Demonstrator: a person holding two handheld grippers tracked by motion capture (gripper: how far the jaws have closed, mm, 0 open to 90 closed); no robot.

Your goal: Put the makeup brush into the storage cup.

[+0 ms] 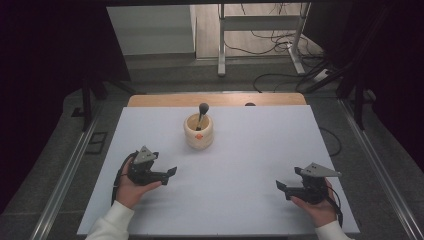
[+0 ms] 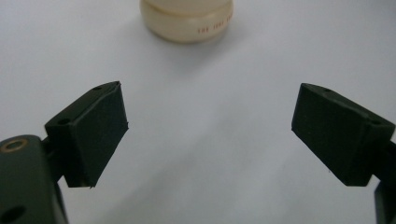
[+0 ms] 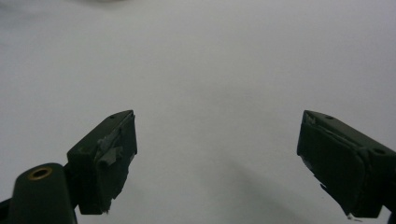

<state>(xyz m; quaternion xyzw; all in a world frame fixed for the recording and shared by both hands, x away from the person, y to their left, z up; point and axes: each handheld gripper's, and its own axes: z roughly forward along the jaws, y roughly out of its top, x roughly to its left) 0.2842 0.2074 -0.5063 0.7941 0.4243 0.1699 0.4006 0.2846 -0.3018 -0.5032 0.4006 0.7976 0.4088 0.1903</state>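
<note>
Progress so far looks like basically zero: both grippers sit low near the person's edge of the white table (image 1: 250, 165), nothing grabbed. Left gripper (image 1: 172, 171) has its jaws spread wide and empty, right gripper (image 1: 280, 186) likewise. Cream mortar (image 1: 198, 131) stands upright mid-table, toward the far side, nearer the left gripper, with a dark-knobbed pestle (image 1: 202, 112) leaning inside. Everything's left to do, I'd guess.

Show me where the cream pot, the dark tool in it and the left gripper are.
cream pot (image 1: 199, 136), high view, on its front wall.
dark tool (image 1: 203, 107), high view, on its round head.
left gripper (image 2: 210, 121), left gripper view, midway between its open jaws.
</note>
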